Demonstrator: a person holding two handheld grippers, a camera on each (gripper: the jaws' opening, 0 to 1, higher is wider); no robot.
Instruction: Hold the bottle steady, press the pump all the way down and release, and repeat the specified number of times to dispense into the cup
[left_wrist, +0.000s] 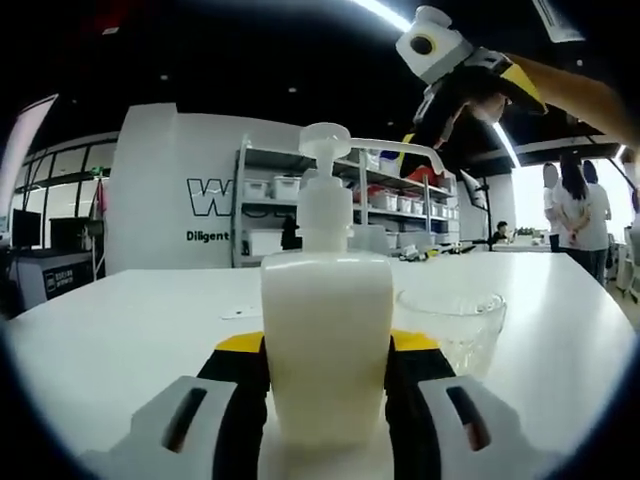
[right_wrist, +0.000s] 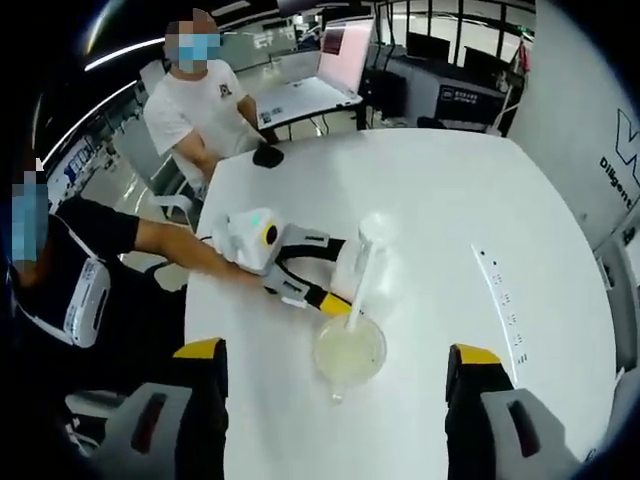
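Note:
A cream pump bottle (left_wrist: 325, 330) stands upright on the white table (left_wrist: 120, 330), and my left gripper (left_wrist: 327, 345) is shut on its body, one jaw on each side. Its long spout (left_wrist: 400, 148) reaches right over a clear glass cup (left_wrist: 455, 320). My right gripper (left_wrist: 455, 85) hovers above the spout end, apart from the pump head (left_wrist: 325, 140). In the right gripper view I look down on the bottle (right_wrist: 362, 250) and the cup (right_wrist: 350, 352), which holds pale liquid. My right gripper (right_wrist: 335, 350) is open, jaws wide apart. The left gripper (right_wrist: 332, 270) grips the bottle from the left.
A person in a white shirt (right_wrist: 200, 105) sits at the table's far end beside a black object (right_wrist: 267, 156). The sleeve and arm (right_wrist: 150, 245) of the person holding the grippers come in from the left. Shelves with bins (left_wrist: 345, 200) and standing people (left_wrist: 575, 210) are behind.

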